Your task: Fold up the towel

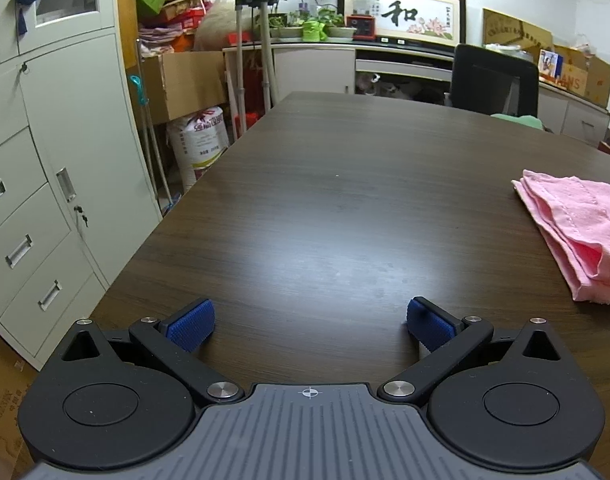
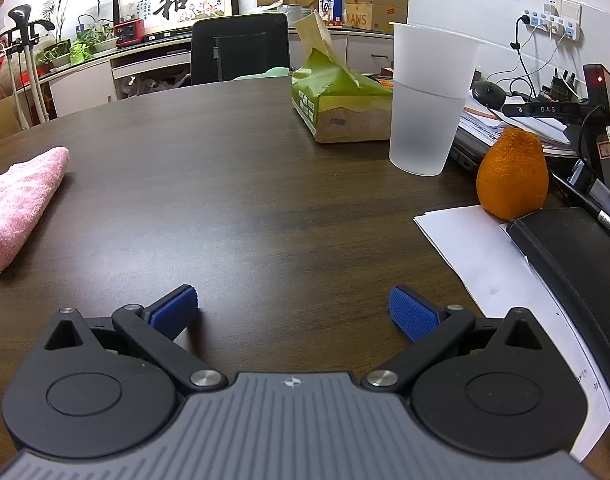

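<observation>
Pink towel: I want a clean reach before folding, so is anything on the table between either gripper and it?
Nothing visible. Bare dark wooden table lies between the open left gripper and the pink terry towel, and likewise for the open right gripper. The frosted plastic cup and orange fruit sit off to the right.

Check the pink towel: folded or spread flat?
Folded. The pink towel lies in stacked layers with a rounded fold edge, untouched by either gripper.

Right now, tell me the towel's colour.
Pink, plain terry; the towel shows best in the left wrist view.
</observation>
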The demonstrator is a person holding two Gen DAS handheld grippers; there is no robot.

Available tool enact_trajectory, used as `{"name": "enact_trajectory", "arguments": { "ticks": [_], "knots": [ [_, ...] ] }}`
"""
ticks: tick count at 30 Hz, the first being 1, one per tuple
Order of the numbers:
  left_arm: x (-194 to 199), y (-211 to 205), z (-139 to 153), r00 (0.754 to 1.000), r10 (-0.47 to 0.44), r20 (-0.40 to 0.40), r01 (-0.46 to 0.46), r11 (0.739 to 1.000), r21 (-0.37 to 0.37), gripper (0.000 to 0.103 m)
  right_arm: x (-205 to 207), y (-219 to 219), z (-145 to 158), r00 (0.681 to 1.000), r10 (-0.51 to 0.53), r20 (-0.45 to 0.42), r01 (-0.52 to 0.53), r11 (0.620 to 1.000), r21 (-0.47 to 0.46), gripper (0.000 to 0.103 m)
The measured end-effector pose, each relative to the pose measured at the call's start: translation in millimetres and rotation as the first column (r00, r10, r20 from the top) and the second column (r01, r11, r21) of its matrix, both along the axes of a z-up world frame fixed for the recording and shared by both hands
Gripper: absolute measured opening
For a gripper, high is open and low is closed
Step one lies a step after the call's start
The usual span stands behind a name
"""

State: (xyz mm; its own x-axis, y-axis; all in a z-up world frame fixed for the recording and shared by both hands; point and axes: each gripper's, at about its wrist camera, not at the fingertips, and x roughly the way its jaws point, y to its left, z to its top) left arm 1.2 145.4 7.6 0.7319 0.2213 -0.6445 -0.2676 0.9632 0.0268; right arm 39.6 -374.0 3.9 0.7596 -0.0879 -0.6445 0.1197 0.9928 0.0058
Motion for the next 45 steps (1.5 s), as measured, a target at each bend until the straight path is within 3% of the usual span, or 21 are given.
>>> {"name": "enact_trajectory", "arguments": {
  "ticks": [13,45],
  "knots": [
    [1.0,7.5,-2.9,0.999,-0.033,0.005,0.033,0.999,-0.006,0.103,-1.4,-0.7,0.0,1.000,0.000,-0.007,0.000,1.000,0.004,0.103],
    [3.6,12.5,-2.0,1.000,-0.014,0.005,0.014,1.000,-0.007,0.103,-1.2,-0.6,-0.3,1.000,0.000,-0.006,0.000,1.000,0.004,0.103]
  ]
}}
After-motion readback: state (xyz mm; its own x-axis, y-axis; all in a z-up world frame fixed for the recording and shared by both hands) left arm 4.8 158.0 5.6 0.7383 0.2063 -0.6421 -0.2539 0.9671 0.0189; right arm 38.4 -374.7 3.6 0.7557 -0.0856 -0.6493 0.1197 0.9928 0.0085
